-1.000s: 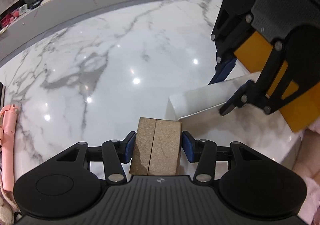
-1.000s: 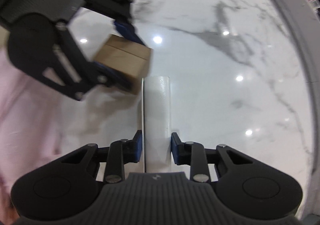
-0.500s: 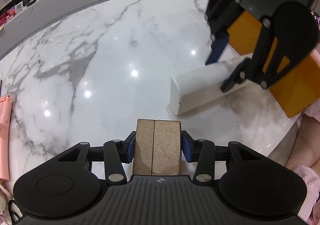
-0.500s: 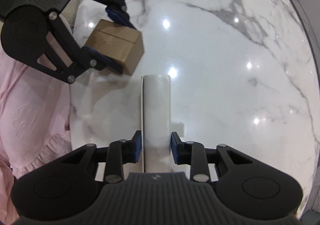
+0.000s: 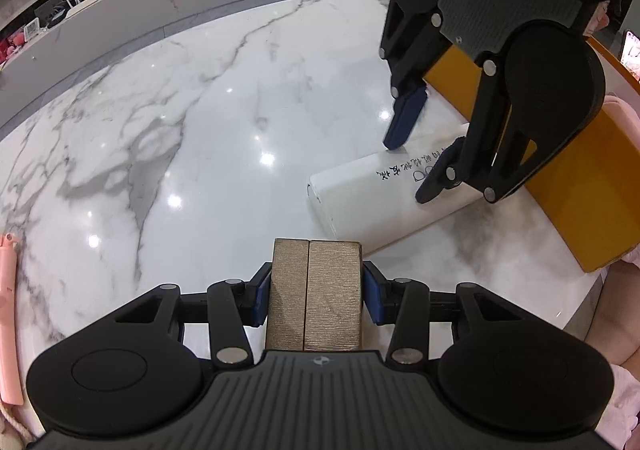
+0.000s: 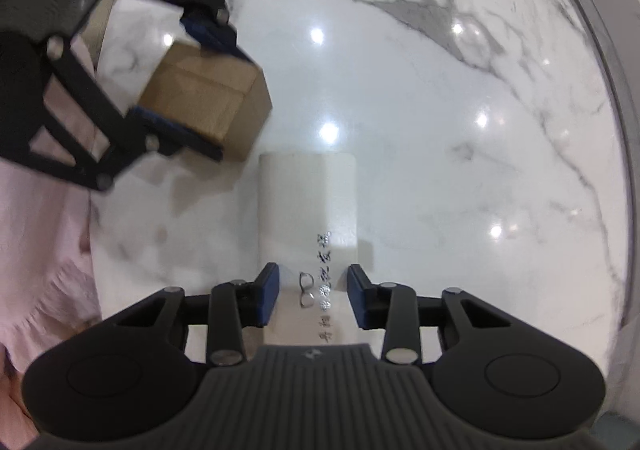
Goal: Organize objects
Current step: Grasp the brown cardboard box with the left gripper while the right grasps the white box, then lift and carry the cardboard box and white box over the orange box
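The white marble surface (image 5: 168, 137) carries everything here, and the white box (image 5: 384, 197) lying flat on it, near the edge by the person, serves as the landmark. Just behind the white box, along that same edge, lies a long orange box (image 5: 576, 185). A pink stick-like item (image 5: 10, 314) lies well apart from the white box, at the far left edge of the surface.

The right tool (image 6: 312, 298) points down over the printed end of the white box; its jaws are opening, the blue pads standing clear of the box's sides with the box between them. The left tool (image 5: 314, 296) is clamped on a small brown cardboard box (image 5: 316, 298), its pads pressed to both sides, held just beside the plain end of the white box and above the surface.
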### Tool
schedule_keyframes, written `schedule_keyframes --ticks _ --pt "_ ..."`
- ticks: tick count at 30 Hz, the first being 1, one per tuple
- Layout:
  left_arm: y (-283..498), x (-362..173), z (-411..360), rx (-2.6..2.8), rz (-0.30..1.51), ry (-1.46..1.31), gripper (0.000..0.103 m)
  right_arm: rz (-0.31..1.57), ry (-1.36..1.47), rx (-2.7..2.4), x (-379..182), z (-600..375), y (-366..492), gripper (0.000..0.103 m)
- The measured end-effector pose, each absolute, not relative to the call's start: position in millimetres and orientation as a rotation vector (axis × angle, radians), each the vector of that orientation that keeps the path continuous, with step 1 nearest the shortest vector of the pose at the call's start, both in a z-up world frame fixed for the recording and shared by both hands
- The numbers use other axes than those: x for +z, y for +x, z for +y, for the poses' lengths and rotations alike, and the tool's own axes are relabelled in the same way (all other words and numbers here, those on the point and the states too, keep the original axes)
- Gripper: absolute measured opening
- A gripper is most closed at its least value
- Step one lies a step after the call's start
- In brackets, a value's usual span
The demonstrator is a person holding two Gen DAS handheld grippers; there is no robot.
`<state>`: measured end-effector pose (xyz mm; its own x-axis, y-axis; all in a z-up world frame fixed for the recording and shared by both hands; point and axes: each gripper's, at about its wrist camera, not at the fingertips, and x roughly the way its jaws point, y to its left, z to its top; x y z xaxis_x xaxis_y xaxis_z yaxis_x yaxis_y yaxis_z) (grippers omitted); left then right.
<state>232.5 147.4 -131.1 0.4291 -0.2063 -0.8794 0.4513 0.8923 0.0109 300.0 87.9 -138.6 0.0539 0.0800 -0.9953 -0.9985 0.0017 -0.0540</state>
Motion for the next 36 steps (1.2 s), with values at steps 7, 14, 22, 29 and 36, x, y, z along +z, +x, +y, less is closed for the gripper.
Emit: schedule_keyframes --ticks 7,14,22,29,36 --pt "235.3 -134.0 147.5 -0.412 1.066 0.268 0.052 1.110 -1.205 1.211 -148.9 89.2 296.7 0.061" --pt "241.5 -132.8 146.8 -0.397 1.118 0.254 0.052 1.104 -1.186 1.204 -160.4 88.0 293.6 0.063" --pt "245.2 -136.0 140.0 -0.367 1.194 0.306 0.053 1.113 -1.149 1.176 -164.9 85.3 291.8 0.063" --pt "245.3 -137.8 138.5 -0.368 1.218 0.333 0.053 1.126 -1.116 1.156 -164.2 80.8 289.7 0.064" --pt "238.7 -136.8 137.5 -0.349 1.203 0.345 0.052 1.078 -1.126 1.153 -161.7 74.5 273.9 0.062"
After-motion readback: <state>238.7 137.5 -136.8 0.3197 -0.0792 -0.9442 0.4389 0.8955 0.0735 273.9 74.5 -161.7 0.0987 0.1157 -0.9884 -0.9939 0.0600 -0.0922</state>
